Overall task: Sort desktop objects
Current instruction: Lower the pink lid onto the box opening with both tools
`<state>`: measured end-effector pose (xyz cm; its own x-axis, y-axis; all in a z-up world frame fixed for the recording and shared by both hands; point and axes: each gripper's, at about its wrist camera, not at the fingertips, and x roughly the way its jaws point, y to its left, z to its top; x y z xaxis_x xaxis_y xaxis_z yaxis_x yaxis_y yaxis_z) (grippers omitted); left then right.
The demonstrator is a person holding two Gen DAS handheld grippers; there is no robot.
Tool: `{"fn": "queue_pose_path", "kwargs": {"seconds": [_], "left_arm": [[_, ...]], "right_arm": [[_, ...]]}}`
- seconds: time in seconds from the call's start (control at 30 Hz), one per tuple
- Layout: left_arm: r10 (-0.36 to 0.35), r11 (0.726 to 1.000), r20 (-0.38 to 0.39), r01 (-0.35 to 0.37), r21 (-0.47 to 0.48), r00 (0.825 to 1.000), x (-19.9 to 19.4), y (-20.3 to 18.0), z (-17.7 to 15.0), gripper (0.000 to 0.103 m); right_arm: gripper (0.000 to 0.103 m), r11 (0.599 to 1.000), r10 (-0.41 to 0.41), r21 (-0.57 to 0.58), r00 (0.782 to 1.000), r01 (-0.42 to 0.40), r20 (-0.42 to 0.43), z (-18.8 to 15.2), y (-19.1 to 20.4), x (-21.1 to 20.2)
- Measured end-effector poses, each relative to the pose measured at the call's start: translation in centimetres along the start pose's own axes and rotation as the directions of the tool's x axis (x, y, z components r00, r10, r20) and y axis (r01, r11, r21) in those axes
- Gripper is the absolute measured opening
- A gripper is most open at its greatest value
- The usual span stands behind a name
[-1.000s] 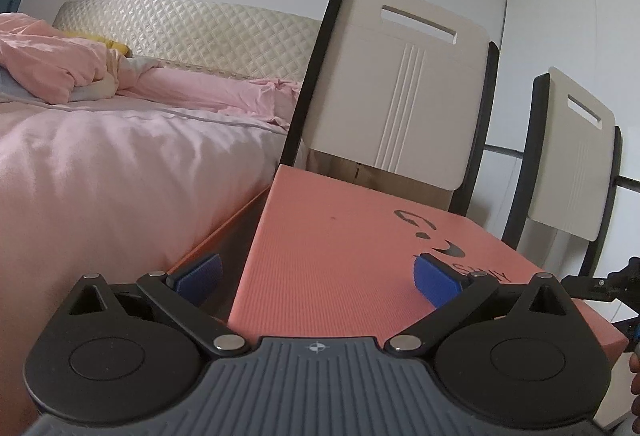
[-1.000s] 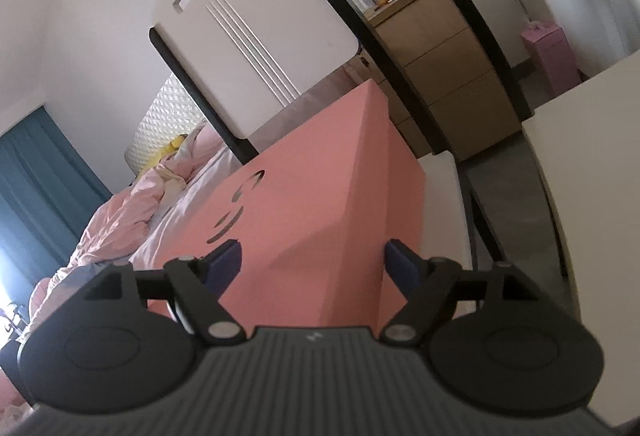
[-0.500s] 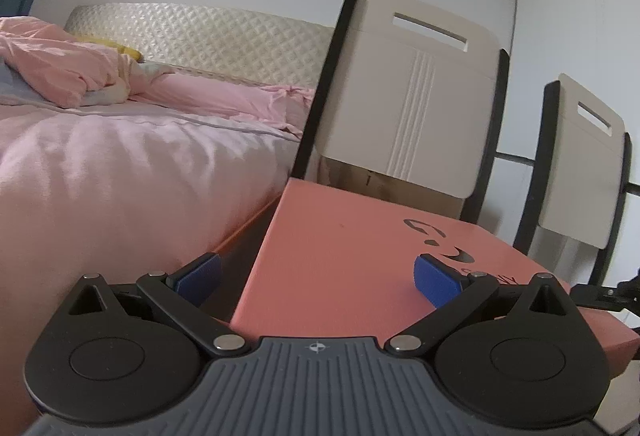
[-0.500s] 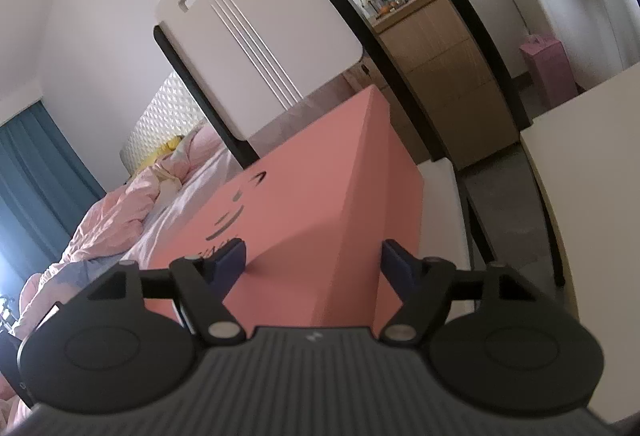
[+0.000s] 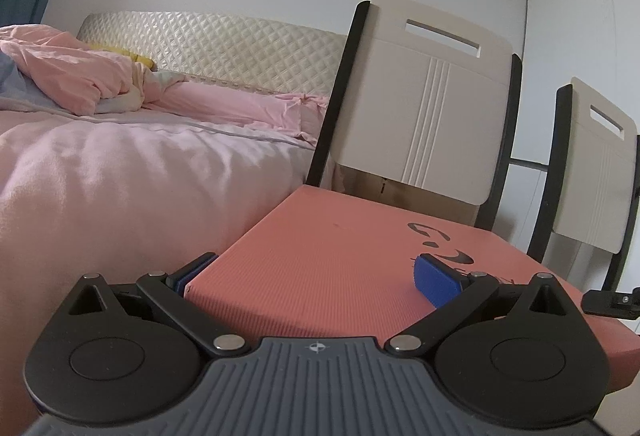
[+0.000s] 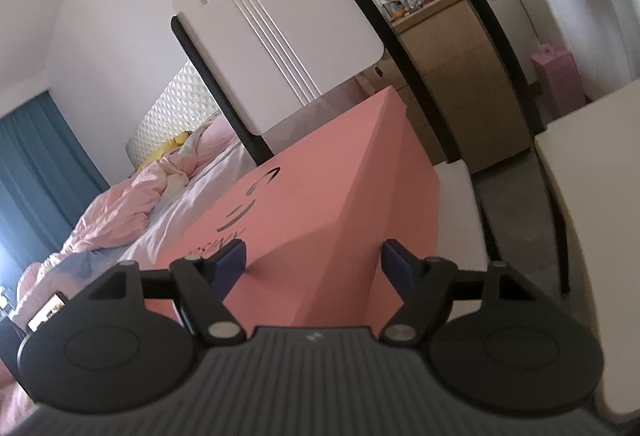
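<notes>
Beside the bed: a pink box (image 5: 340,256) lies with its far end under the back of a white chair (image 5: 420,95), its near corner reaching in between both pairs of fingers.
Box: flat and wide, with a dark logo and lettering printed on its top face; in the right wrist view its far lower edge meets the white chair seat (image 6: 456,179).
Left gripper (image 5: 316,276): fingers wide apart with the box's near corner between them; the left blue pad sits right at the box's side edge and the right blue pad lies over the top face near the lettering. Whether the pads press on the box cannot be told.
Right gripper (image 6: 314,260): its jaws have just been opening, with another corner of the box between them; one pad lies over the printed face, the other beside the plain side face. Whether either pad bears on the box cannot be told.
Bed (image 5: 120,175): pale pink cover, a crumpled pink quilt near a quilted cream headboard (image 5: 224,43).
Second chair (image 5: 592,171): the same kind, just to the right of the first.
Curtain (image 6: 36,155): teal, beyond the bed.
Drawers (image 6: 460,67): a wooden unit behind the chairs, small things on top, too small to tell.
</notes>
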<state>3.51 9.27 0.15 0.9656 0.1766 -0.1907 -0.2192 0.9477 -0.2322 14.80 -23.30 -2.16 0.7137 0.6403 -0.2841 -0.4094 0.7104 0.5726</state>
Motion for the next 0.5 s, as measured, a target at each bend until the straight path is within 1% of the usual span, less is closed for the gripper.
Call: {"fn": "queue_pose_path", "kwargs": {"seconds": [0.13,0.23,0.3,0.43,0.5], "left_arm": [[0.002,1.000,0.001,-0.002,0.002,1.000,0.0,0.0,0.0,0.103],[0.006,1.000,0.006,-0.006,0.008,1.000,-0.1,-0.1,-0.1,0.103],[0.015,1.000,0.017,-0.016,0.010,1.000,-0.2,-0.1,-0.1,0.103],[0.052,0.999,0.078,-0.051,-0.017,0.996,-0.9,0.2,0.1,0.103],[0.054,0.999,0.072,-0.054,-0.005,0.996,-0.7,0.0,0.1,0.103]], "right_arm": [[0.076,1.000,0.011,-0.004,1.000,-0.011,-0.016,-0.2,-0.1,-0.4],[0.073,1.000,0.007,-0.025,1.000,-0.008,-0.018,-0.4,0.0,-1.0],[0.069,0.999,0.000,-0.039,1.000,-0.001,-0.010,-0.7,0.3,-1.4],[0.065,0.999,-0.006,-0.036,1.000,0.006,0.000,-1.1,0.5,-2.0],[0.062,1.000,-0.001,-0.029,1.000,0.001,0.000,-1.2,0.6,-2.0]]}}
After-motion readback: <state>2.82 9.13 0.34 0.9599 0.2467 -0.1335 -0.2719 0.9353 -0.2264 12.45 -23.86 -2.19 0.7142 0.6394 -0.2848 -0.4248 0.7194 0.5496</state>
